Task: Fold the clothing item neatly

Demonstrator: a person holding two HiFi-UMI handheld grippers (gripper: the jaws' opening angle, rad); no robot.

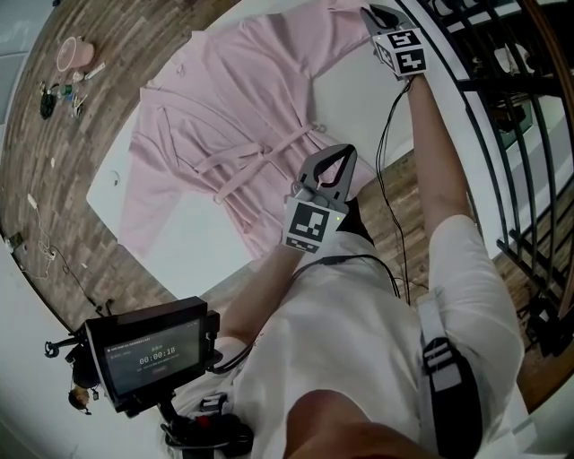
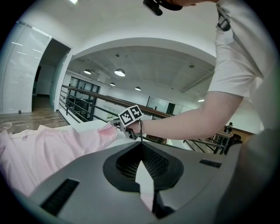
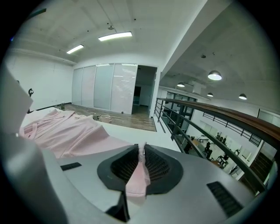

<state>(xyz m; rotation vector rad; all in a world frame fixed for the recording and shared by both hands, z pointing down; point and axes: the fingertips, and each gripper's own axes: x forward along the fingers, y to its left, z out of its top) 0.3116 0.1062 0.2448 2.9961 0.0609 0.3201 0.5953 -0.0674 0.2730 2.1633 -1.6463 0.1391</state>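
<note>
Pink robe [image 1: 233,116] lies spread on a white surface [image 1: 179,246] above wood flooring [image 1: 54,170]; the outstretched right arm's right gripper [image 1: 381,16] clamps the sleeve end, the left gripper [image 1: 334,160], drawn close, pinches the hem, beside a dark railing [image 1: 516,116]

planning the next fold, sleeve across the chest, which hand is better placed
Probably right. The right gripper is clamped on the sleeve at the far corner, ready to carry it over; the left gripper sits shut near the robe's bottom edge.

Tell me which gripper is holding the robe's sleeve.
The right gripper, the farther one at the top of the head view, is shut on the pink sleeve; the left gripper is by the hem.
</note>
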